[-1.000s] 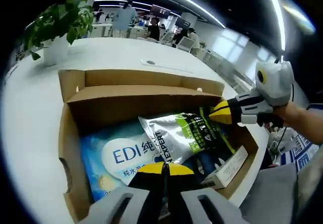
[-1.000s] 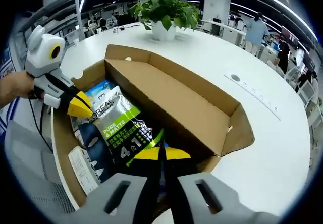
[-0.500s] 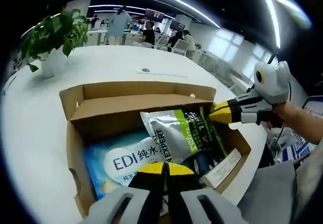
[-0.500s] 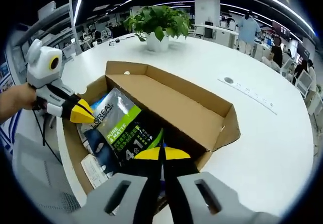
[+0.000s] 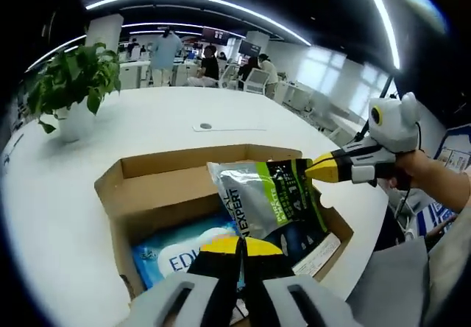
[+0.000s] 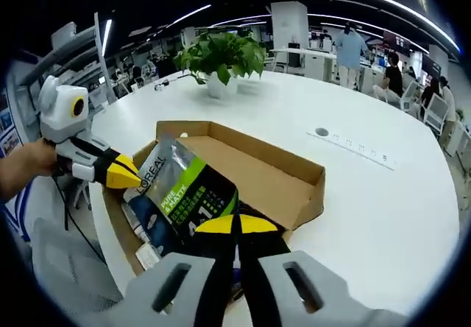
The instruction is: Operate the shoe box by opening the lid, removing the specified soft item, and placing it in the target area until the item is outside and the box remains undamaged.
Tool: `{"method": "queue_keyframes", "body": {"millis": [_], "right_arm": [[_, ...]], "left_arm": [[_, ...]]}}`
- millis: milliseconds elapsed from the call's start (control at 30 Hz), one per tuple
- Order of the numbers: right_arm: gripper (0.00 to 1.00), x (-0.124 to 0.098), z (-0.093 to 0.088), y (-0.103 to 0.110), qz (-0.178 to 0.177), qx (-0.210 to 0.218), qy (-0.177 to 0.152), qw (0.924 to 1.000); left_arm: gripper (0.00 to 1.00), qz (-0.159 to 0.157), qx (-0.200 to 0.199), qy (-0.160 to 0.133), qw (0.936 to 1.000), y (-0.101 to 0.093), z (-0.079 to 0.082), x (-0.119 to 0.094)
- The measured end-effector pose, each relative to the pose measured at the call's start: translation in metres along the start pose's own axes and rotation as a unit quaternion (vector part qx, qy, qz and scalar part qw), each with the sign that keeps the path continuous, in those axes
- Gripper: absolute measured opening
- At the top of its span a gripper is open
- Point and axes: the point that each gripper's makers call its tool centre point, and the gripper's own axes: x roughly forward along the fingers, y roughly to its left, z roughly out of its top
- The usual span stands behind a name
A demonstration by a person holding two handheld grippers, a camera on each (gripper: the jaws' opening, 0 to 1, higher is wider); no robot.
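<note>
The cardboard box (image 5: pixel 221 194) is seen open on the white round table (image 5: pixel 147 128), its lid flap (image 6: pixel 294 187) folded back on the far side in the right gripper view. A silver and green pouch (image 5: pixel 268 202) is held up above the box, lifted clear of the other contents, with both grippers clamped on it. In the left gripper view the left gripper (image 5: pixel 239 247) is closed, its yellow tips pinched together on the pouch's near edge, while the right gripper (image 5: pixel 324 169) comes in from the right and is closed on the pouch's upper right corner, a hand (image 5: pixel 423 176) gripping it behind.

In the right gripper view the same pouch (image 6: pixel 184 194) is stretched between the 2 tools: the right gripper (image 6: pixel 235 225) is shut on the lower end, and the left gripper (image 6: pixel 125 172) is nipped onto the top left corner beside the printed brand name. The pouch hangs tilted over the near part of the box (image 6: pixel 243 172), not resting flat on anything.

Below it, a blue wipes pack (image 5: pixel 184 242) is left lying on the box floor, partly covered by the pouch in the left gripper view. A white card or leaflet (image 5: pixel 320 244) is seen at the box's right end. A potted plant (image 6: pixel 221 58) stands further back on the table, well apart from the box, and people (image 5: pixel 165 51) are seen in the office behind
</note>
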Motion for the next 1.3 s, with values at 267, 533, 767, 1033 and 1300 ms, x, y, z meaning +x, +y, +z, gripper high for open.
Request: {"method": "queue_keyframes", "body": {"millis": [267, 533, 767, 1033, 1300], "right_arm": [[0.0, -0.017, 0.017, -0.014, -0.012, 0.005, -0.016, 0.9998], [0.0, -0.037, 0.018, -0.034, -0.031, 0.004, -0.017, 0.9994], [0.0, -0.052, 0.006, -0.059, -0.052, 0.013, -0.009, 0.9985], [0.0, -0.068, -0.008, -0.085, -0.075, 0.016, 0.004, 0.9971], [0.0, -0.082, -0.026, -0.11, -0.094, 0.027, 0.017, 0.9951]], "left_arm": [[0.0, -0.005, 0.011, -0.016, 0.9998, -0.017, 0.023, 0.0], [0.0, -0.022, 0.013, -0.02, 0.9995, -0.04, 0.035, 0.012], [0.0, -0.041, 0.032, -0.014, 0.9986, -0.064, 0.039, 0.031], [0.0, -0.065, 0.036, -0.011, 0.9972, -0.086, 0.039, 0.056], [0.0, -0.083, 0.039, 0.0, 0.9958, -0.112, 0.038, 0.078]]}}
